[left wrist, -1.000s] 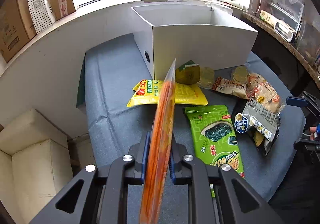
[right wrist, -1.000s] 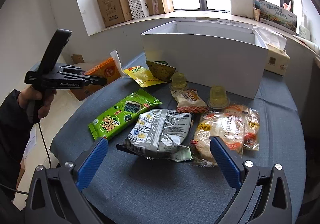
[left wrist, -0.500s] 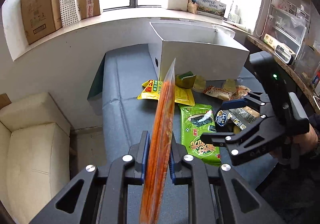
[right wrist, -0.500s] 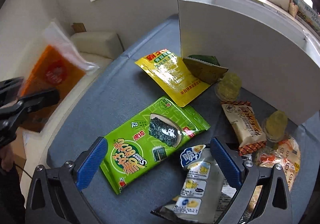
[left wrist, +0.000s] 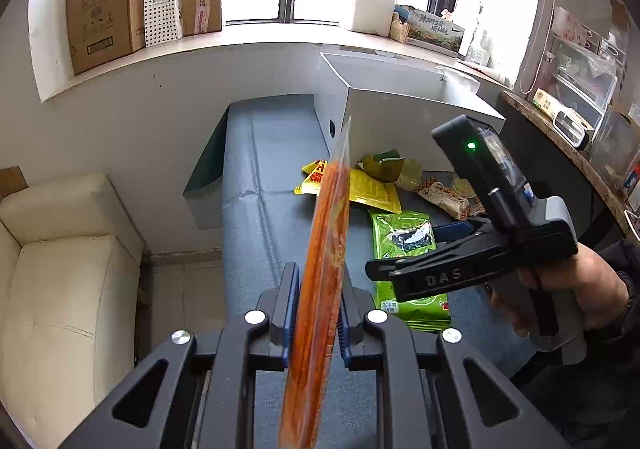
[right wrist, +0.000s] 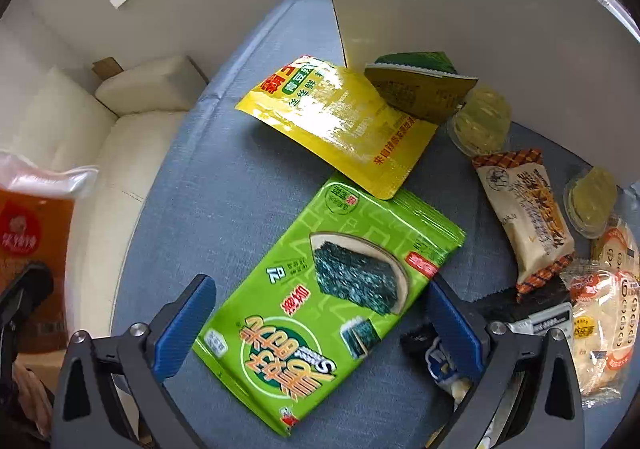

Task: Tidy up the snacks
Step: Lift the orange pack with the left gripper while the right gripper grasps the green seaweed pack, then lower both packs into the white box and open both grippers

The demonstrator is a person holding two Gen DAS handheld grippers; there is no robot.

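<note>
Right tool [right wrist: 316, 323] dropped in over green seaweed pack [right wrist: 320, 301] on counter, jaws spread, probably not touching yet (pick next). Left tool [left wrist: 316, 313] still pinching orange packet [left wrist: 320, 289].

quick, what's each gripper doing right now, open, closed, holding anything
Left gripper: closed on the orange snack packet.
Right gripper: open, empty, over the green seaweed packet.

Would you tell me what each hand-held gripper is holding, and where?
Left hand-held gripper pinches the flat orange plastic snack packet near its lower edge; right hand-held gripper holds nothing.
</note>
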